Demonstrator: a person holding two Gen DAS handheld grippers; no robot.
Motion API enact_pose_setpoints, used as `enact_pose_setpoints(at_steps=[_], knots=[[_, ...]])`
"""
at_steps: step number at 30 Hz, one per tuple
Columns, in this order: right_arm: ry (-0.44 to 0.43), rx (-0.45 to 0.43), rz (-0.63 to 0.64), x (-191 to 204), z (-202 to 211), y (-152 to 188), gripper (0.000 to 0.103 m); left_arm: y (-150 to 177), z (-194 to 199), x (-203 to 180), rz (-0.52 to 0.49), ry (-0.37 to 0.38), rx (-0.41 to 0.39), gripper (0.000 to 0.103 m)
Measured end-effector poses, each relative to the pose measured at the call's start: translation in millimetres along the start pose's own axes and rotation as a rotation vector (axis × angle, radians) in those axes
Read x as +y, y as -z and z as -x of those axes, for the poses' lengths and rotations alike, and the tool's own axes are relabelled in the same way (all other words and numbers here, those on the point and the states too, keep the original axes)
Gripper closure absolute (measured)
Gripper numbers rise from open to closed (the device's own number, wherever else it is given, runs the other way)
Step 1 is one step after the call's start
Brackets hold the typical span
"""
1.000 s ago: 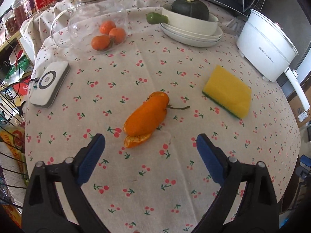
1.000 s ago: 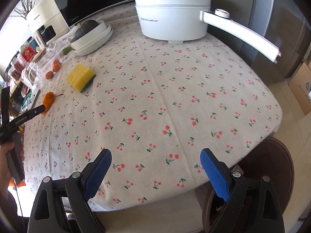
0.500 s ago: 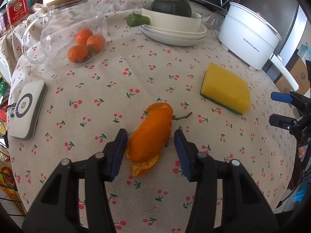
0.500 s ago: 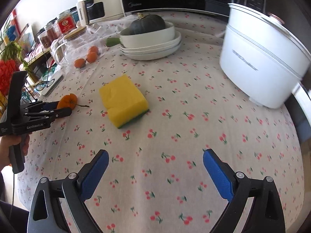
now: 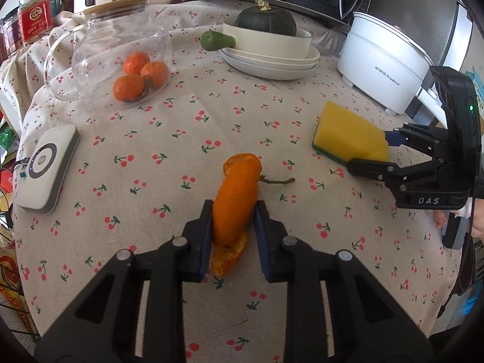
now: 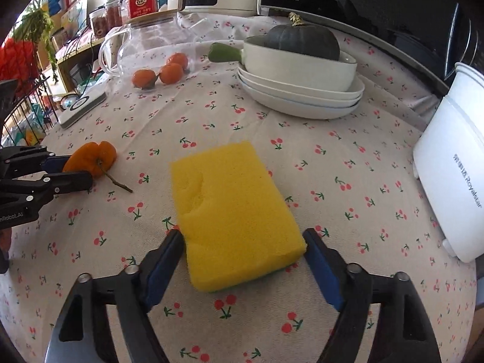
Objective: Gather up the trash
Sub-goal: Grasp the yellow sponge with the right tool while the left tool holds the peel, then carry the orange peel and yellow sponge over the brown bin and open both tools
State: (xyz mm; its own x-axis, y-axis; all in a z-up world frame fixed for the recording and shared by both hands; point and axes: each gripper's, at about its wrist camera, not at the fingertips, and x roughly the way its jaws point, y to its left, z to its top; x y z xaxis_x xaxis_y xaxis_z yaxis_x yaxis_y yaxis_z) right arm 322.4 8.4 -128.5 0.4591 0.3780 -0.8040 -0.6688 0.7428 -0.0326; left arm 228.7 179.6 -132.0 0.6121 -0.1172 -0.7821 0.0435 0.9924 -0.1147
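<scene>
So the left gripper [image 5: 233, 216] is pinched onto the orange peel [image 5: 234, 204] lying mid-tablecloth [image 5: 211, 115], probably to lift it as trash, while the right gripper [image 6: 243, 254] sits open, straddling the yellow sponge's [image 6: 233, 211] near end without squeezing yet.

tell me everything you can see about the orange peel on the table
The orange peel is a curled, elongated piece of bright orange rind, glossy outside, with a torn, ragged flap at its near end. It lies on the cherry-print tablecloth, long axis pointing away from the left gripper, whose blue-padded fingers press its two sides. A thin brown twig lies beside its far end; contact is unclear.
</scene>
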Motion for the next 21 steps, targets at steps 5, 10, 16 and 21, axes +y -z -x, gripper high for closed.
enact_pose_setpoints(at_steps=[5, 10, 16, 21], knots=[[-0.027, 0.020, -0.078, -5, 27, 10, 0.039, 0, 11, -16, 0.005, -0.008, 0.022, 0.082], [0.013, 0.012, -0.110, -13, 76, 31, 0.039, -2, 33, -53, -0.036, 0.008, 0.010, 0.082], [0.065, -0.002, -0.151, -20, 138, 61, 0.039, 6, 64, -105, -0.090, 0.063, -0.005, 0.082], [0.101, -0.023, -0.187, -24, 184, 91, 0.039, 19, 85, -142, -0.117, 0.112, -0.002, 0.082]])
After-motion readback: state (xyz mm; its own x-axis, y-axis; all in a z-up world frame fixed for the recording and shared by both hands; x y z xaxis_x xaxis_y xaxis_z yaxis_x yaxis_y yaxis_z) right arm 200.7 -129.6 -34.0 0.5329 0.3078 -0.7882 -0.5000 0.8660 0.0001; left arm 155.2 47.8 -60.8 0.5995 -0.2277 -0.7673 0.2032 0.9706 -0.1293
